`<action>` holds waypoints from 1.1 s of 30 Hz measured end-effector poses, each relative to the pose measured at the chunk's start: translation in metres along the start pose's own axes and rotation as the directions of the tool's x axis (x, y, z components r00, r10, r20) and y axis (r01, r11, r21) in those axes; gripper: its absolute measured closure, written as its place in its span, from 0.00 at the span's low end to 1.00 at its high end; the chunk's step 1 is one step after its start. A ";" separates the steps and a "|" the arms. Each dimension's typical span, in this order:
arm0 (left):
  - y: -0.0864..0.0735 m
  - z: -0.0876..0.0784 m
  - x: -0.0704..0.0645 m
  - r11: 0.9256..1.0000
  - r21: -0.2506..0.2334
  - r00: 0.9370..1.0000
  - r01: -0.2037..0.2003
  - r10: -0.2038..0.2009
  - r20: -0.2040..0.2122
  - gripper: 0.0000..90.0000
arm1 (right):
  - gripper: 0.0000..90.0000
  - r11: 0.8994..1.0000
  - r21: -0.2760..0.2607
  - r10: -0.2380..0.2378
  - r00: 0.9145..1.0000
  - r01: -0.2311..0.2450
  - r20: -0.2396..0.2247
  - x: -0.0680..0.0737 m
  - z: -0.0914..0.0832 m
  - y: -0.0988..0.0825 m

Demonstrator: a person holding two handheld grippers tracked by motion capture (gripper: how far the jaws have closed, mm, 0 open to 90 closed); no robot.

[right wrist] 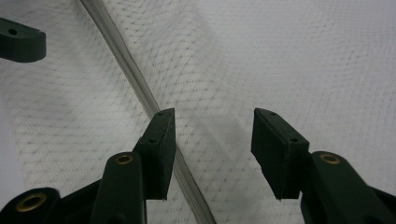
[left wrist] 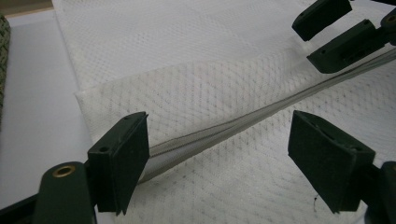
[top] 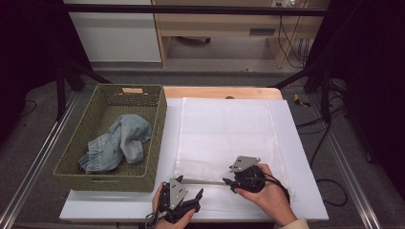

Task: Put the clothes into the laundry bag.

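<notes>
A white mesh bag [top: 224, 129] lies flat on a white board [top: 298, 162]. Its grey zipper [top: 205, 181] runs along the near edge. My left gripper [top: 190, 185] sits at the bag's near left corner with its jaws wide apart; in the left gripper view [left wrist: 219, 140] the zipper [left wrist: 243, 119] passes between them, close to the left pad [left wrist: 123, 154]. My right gripper [top: 230, 183] points left along the zipper. In the right gripper view [right wrist: 212, 116] its jaws stand apart over the mesh, and the zipper [right wrist: 126, 60] runs under the left jaw. Neither holds anything.
A green woven basket [top: 159, 138] stands at the left of the board with a crumpled blue denim garment [top: 119, 140] inside. A wooden table edge [top: 219, 92] shows behind the bag. Dark frame legs and cables lie on the floor at both sides.
</notes>
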State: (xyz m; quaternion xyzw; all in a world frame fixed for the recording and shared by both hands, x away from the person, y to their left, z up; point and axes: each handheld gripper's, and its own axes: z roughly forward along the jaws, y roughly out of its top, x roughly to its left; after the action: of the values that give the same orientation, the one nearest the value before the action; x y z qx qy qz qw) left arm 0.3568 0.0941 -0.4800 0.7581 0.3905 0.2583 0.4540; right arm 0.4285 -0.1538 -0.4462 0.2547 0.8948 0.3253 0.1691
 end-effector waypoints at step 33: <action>-0.003 0.000 0.000 1.000 0.000 1.000 0.004 -0.004 -0.014 0.23 | 0.51 0.998 0.060 -0.029 0.999 0.031 -0.026 0.001 0.020 -0.009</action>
State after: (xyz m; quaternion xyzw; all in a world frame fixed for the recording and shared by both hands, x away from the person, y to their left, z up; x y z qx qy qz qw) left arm 0.3561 0.0950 -0.4824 0.7554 0.3952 0.2629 0.4517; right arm 0.4341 -0.1488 -0.4668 0.2423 0.9100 0.2986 0.1550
